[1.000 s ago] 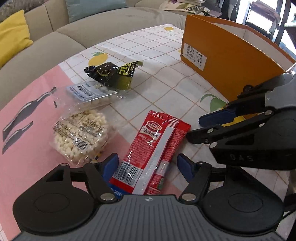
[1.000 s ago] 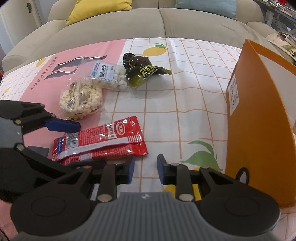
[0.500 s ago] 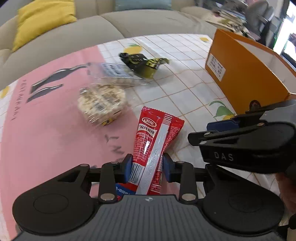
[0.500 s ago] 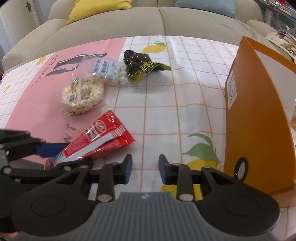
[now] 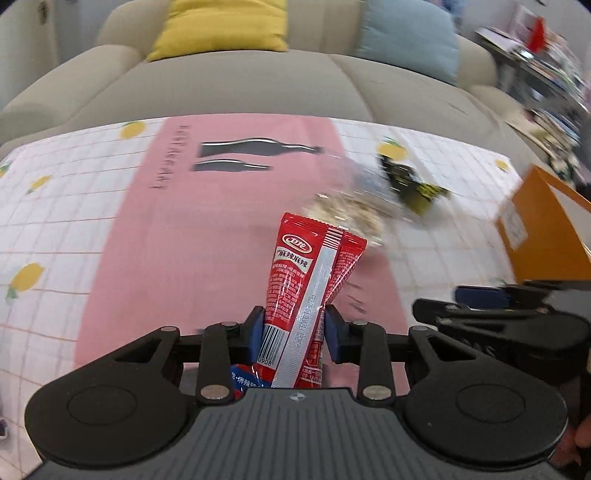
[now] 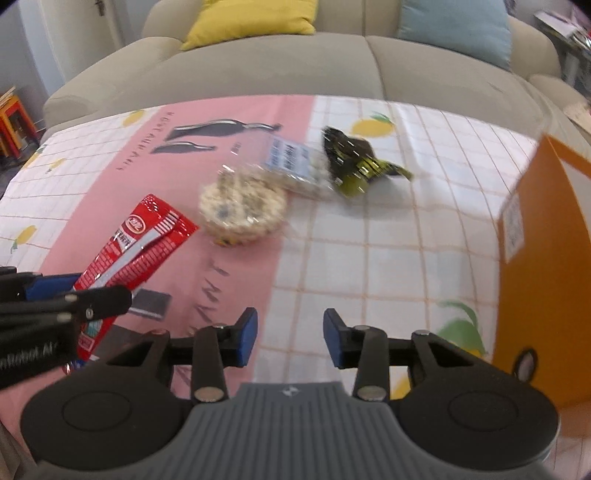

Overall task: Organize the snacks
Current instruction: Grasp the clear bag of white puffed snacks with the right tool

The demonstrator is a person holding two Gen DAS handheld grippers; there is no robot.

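your left gripper is clamped on the red packet, lifted off the cloth. your right gripper is empty, its jaws just widening. next, likely carry the packet to the orange box, well to your right.

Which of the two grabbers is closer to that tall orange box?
Right. The right gripper hovers open beside the orange box; the left gripper, shut on the red snack packet, is farther off.

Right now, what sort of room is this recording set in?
Most likely a home living room: a beige sofa with yellow cushion stands behind a low table under a lemon-print tablecloth strewn with snacks.
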